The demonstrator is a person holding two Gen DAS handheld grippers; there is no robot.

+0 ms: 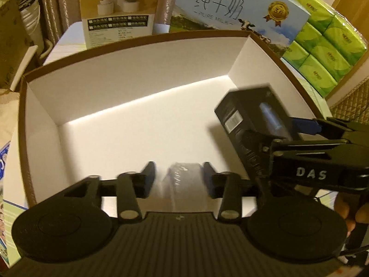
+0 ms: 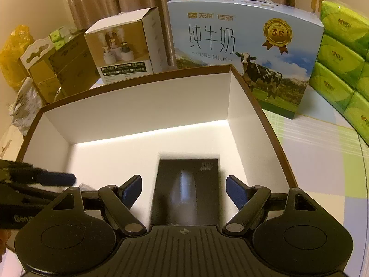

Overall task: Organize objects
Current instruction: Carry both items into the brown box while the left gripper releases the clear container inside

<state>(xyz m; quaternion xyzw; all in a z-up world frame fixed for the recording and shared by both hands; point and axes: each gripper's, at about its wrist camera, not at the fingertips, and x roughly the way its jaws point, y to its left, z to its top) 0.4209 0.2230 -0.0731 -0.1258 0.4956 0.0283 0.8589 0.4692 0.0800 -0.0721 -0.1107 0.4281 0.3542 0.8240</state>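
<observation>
Open white-lined box on the bench, black carton lying inside it between the right gripper's spread, non-touching pads, left gripper part-open around a blurred clear-wrapped item, contact unclear, milk carton behind.

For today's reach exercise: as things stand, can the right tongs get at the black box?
Probably yes. The black box lies flat in the open white box, directly between the open right tongs, with nothing on top. The left tongs sit off to one side.
</observation>
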